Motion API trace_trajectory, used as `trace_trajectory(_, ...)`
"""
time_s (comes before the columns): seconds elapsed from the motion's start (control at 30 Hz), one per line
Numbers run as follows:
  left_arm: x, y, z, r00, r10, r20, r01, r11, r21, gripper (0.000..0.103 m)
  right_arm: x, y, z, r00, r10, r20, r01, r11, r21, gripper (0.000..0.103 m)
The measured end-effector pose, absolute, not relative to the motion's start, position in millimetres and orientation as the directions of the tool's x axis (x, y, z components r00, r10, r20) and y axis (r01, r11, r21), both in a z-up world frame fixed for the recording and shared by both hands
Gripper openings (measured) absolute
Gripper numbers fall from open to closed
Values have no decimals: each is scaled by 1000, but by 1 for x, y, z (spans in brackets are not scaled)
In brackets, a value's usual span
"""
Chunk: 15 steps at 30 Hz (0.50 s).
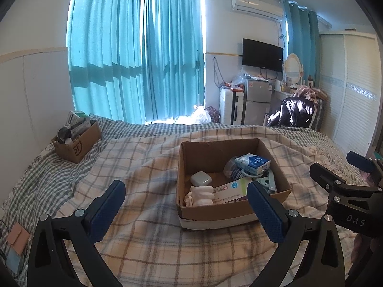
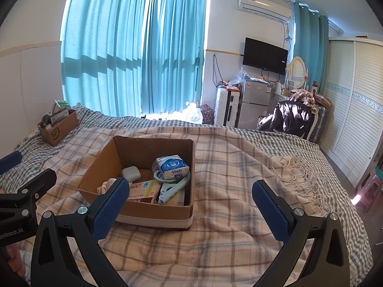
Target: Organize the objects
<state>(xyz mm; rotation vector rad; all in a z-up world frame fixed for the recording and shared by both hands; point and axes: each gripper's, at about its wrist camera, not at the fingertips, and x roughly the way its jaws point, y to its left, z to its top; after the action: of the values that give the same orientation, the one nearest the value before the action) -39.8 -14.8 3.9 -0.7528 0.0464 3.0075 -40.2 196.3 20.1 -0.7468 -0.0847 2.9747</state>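
Observation:
An open cardboard box (image 1: pixel 215 215) (image 2: pixel 100 167) sits on the plaid blanket in the middle of the bed. Inside lie a blue-white Vinda tissue pack (image 1: pixel 252 162) (image 2: pixel 172 166), a small white case (image 1: pixel 200 178) (image 2: pixel 131 173), a flat medicine box (image 1: pixel 231 190) (image 2: pixel 146 191), a white ribbed item (image 1: pixel 202 195) and a pale green clip (image 2: pixel 171 190). My left gripper (image 1: pixel 185 205) is open and empty just in front of the box. My right gripper (image 2: pixel 191 203) is open and empty, near the box's right front corner.
A second cardboard box (image 1: pixel 76 143) (image 2: pixel 58 129) full of small items stands at the far left of the bed by the wall. A pink wallet (image 1: pixel 18 238) lies at the left edge. Blanket fringe (image 2: pixel 304 174) hangs at the right; wardrobe (image 2: pixel 354 119) beyond.

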Motion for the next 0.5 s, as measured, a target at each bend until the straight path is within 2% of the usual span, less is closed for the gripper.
trace_trajectory(0.5, -43, -21, 3, -877, 9, -480, -17, -1000, 13, 103, -40, 195, 18, -879, 77, -471, -50, -996, -69, 103)
